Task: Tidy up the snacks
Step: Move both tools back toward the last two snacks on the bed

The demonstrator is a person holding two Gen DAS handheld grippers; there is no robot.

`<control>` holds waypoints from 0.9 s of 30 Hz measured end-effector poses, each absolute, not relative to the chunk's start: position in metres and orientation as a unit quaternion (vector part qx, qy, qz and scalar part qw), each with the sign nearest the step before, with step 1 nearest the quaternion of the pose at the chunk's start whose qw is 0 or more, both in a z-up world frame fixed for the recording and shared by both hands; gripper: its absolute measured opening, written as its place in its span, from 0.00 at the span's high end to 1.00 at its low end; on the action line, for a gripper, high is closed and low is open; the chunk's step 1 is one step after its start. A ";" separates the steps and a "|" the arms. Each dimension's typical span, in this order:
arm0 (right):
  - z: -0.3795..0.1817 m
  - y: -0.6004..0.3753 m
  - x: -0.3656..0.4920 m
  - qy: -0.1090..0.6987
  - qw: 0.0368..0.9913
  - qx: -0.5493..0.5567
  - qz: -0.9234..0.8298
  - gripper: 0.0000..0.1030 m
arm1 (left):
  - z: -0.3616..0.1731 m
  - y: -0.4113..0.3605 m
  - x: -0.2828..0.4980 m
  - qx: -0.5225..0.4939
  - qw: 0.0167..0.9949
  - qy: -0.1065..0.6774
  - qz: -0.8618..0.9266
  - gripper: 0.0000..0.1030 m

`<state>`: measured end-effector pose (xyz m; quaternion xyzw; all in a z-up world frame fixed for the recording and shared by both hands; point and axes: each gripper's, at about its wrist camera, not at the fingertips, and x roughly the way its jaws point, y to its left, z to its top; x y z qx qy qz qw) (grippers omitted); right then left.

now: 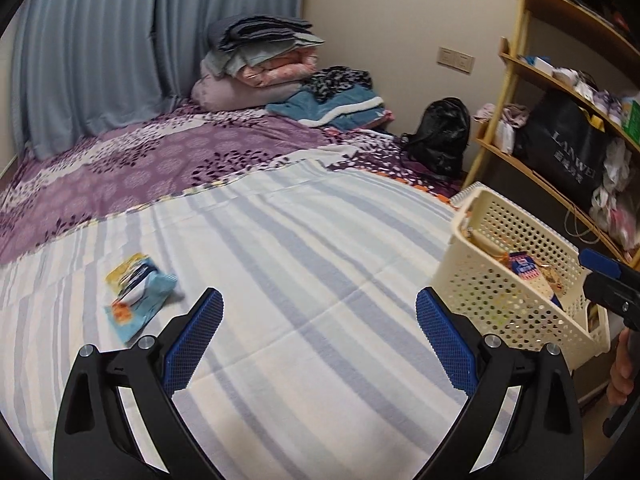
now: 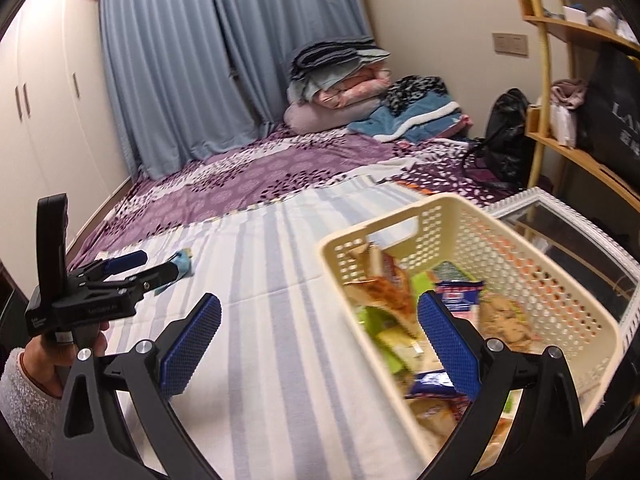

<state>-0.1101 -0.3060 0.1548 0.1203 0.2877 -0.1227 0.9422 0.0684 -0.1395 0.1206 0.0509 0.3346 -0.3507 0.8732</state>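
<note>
A cream perforated basket (image 1: 516, 276) stands on the striped cloth at the right and holds several snack packets (image 2: 380, 292); its rim also shows in the right wrist view (image 2: 400, 216). One light-blue snack packet (image 1: 136, 296) lies on the cloth at the left, and its end shows in the right wrist view (image 2: 182, 262) just beyond the left gripper. My left gripper (image 1: 319, 334) is open and empty above the cloth, right of that packet. My right gripper (image 2: 319, 338) is open and empty, over the basket's near left wall.
The bed carries a blue-and-white striped cloth (image 1: 300, 280) over a purple cover. Folded bedding (image 1: 264, 60) and a black backpack (image 1: 440, 136) lie at the far end. A wooden shelf (image 1: 560, 92) stands on the right, a white wardrobe (image 2: 52, 112) on the left.
</note>
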 end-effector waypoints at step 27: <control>0.083 -0.173 0.019 0.404 0.913 0.056 -0.007 0.05 | 0.063 0.030 0.129 -0.078 0.902 0.376 -0.196 0.04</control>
